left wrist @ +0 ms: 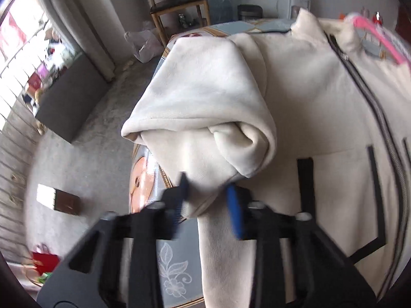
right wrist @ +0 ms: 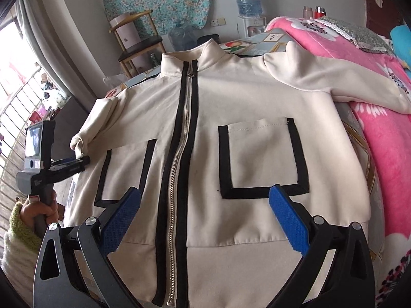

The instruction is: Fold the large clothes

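- We see a cream jacket (right wrist: 231, 118) lying front-up and spread flat on a bed with a patterned sheet (right wrist: 259, 42), its collar towards the far wall.
- The black-edged zip (right wrist: 179, 154) down its middle is closed, and a black-trimmed pocket (right wrist: 262, 159) sits on each side of it.
- Our left gripper (left wrist: 208, 192) is clamped on the cuff end of the jacket's sleeve (left wrist: 205, 107) at the bed's edge; cream cloth is bunched between its blue pads (left wrist: 235, 205), and the sleeve is folded over on itself just beyond them.
- In the right wrist view, we see that same gripper from the side at the sleeve's end (right wrist: 79, 143), held on its handle by a hand (right wrist: 38, 210) in a green-cuffed sleeve.
- Our right gripper (right wrist: 205, 213) hovers over the jacket's lower front with its jaws wide apart and nothing between them; one pad is over the zip side, the other by the pocket's lower corner.
- The other sleeve (right wrist: 334, 82) lies out across a pink blanket (right wrist: 380, 138) beside the jacket.
- A wooden chair (right wrist: 138, 43) stands near the far wall.
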Demonstrator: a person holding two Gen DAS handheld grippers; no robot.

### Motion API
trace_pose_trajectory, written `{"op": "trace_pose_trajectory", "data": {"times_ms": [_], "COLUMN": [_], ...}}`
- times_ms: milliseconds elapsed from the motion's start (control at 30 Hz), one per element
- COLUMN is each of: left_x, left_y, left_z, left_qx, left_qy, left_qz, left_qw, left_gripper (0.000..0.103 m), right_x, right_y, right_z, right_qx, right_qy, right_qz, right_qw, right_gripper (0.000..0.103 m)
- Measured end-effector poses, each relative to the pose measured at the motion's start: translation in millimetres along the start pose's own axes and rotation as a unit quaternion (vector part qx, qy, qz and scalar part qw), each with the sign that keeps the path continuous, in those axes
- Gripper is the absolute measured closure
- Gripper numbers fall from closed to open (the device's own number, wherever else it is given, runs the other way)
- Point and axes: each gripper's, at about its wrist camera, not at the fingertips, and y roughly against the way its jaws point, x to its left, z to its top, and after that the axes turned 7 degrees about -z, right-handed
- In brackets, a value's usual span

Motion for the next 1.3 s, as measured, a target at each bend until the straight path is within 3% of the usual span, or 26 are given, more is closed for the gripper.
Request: {"op": "trace_pose_trajectory", "data": {"times_ms": [133, 200, 233, 300, 333, 367, 400, 467, 500, 533, 667, 833, 933, 967, 1067, 1100, 1267, 1300], "left_x": [23, 40, 48, 62, 65, 65, 62, 50, 42, 33, 6, 4, 7, 9, 26, 31, 30, 28], "left_y": [39, 64, 77, 94, 97, 99, 97, 89, 84, 76, 44, 31, 40, 41, 34, 36, 35, 35], "left_z": [15, 27, 34, 43, 46, 47, 46, 34, 29, 20, -26, -68, -81, -84, -88, -95, -94, -95], "left_qx": [-0.038, -0.058, -0.068, -0.078, -0.078, -0.077, -0.074, -0.061, -0.052, -0.039, 0.021, 0.039, 0.022, 0.020, 0.017, 0.014, -0.010, -0.014], "left_qy": [0.046, 0.087, 0.115, 0.170, 0.193, 0.214, 0.228, 0.244, 0.248, 0.250, 0.260, 0.243, 0.212, 0.199, 0.167, 0.157, 0.124, 0.117], "left_qz": [-0.050, -0.119, -0.176, -0.305, -0.369, -0.434, -0.478, -0.541, -0.555, -0.561, -0.526, -0.468, -0.414, -0.388, -0.295, -0.274, -0.246, -0.239], "left_qw": [0.9970, 0.9874, 0.9752, 0.9337, 0.9059, 0.8719, 0.8449, 0.8025, 0.7924, 0.7881, 0.8097, 0.8489, 0.8852, 0.8996, 0.9407, 0.9488, 0.9613, 0.9637], "left_gripper": [0.095, 0.095, 0.095, 0.095, 0.095, 0.095, 0.095, 0.094, 0.094, 0.094, 0.073, 0.068, 0.066, 0.066, 0.066, 0.067, 0.067, 0.067], "right_x": [0, 0, 0, 0, 1, 0, 0, -2, -3, -5, -19, -29, -18, -9, 20, 27, 66, 71], "right_y": [-6, -8, -8, -6, -5, -4, -3, -1, -1, 0, -2, -21, -39, -51, -79, -86, -132, -141], "right_z": [-5, -4, -3, -1, 0, 0, 1, 2, 2, 2, 4, 15, 25, 29, 33, 33, 17, 15], "right_qx": [0.016, 0.022, 0.021, 0.017, 0.016, 0.014, 0.013, 0.012, 0.013, 0.015, 0.032, 0.085, 0.125, 0.151, 0.206, 0.220, 0.290, 0.298], "right_qy": [-0.002, -0.004, -0.004, -0.004, -0.005, -0.007, -0.009, -0.012, -0.015, -0.019, -0.048, -0.104, -0.136, -0.152, -0.175, -0.178, -0.197, -0.198], "right_qz": [0.005, 0.010, 0.013, 0.018, 0.021, 0.024, 0.029, 0.036, 0.040, 0.044, 0.083, 0.196, 0.286, 0.324, 0.371, 0.373, 0.361, 0.351], "right_qw": [1.000, 1.000, 1.000, 1.000, 1.000, 1.000, 0.999, 0.999, 0.999, 0.999, 0.995, 0.971, 0.940, 0.921, 0.888, 0.884, 0.864, 0.865], "right_gripper": [0.006, 0.006, 0.006, 0.006, 0.006, 0.006, 0.006, 0.006, 0.006, 0.006, 0.006, 0.006, 0.006, 0.006, 0.011, 0.014, 0.025, 0.026]}}
